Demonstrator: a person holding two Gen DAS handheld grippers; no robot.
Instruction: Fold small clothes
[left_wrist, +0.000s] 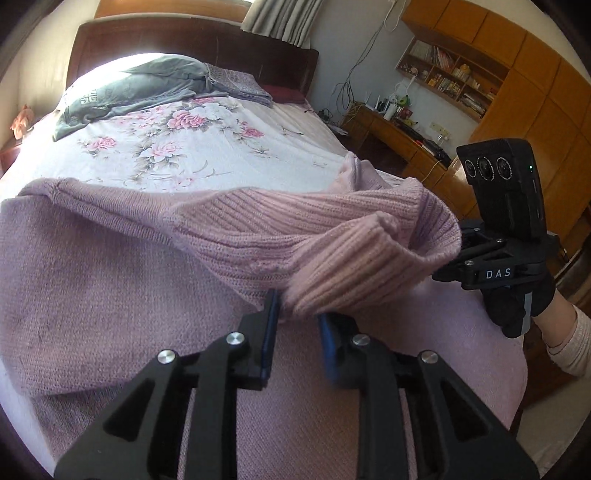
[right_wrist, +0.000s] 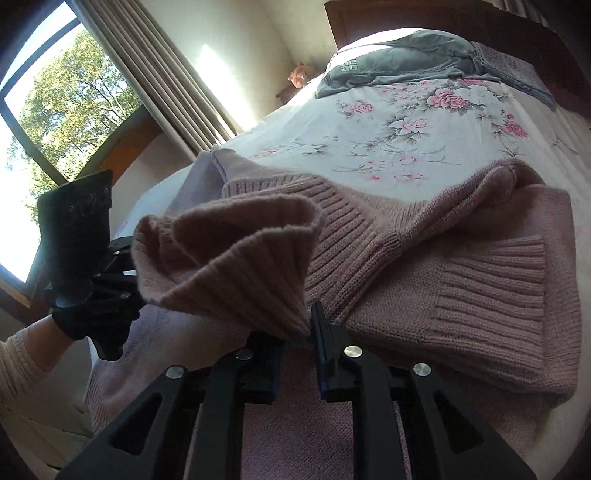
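A pink knitted sweater (left_wrist: 92, 277) lies spread across the near end of the bed. Its ribbed hem (left_wrist: 332, 236) is lifted off the body and stretched between both grippers. In the left wrist view my left gripper (left_wrist: 298, 322) is shut on one end of the hem, with knit bunched between its blue pads. My right gripper (left_wrist: 448, 271), held by a black-gloved hand, grips the other end at the right. In the right wrist view my right gripper (right_wrist: 297, 341) pinches the raised hem (right_wrist: 240, 258), the left gripper (right_wrist: 135, 280) is at the left, and the sweater (right_wrist: 461, 295) has a ribbed cuff lying on it.
A floral sheet (left_wrist: 184, 140) covers the bed beyond the sweater. Grey bedding (left_wrist: 129, 88) lies by the dark headboard (left_wrist: 184, 37). A wooden desk (left_wrist: 399, 136) and bookshelves stand to the right of the bed. A window (right_wrist: 55, 92) with curtains is on the other side.
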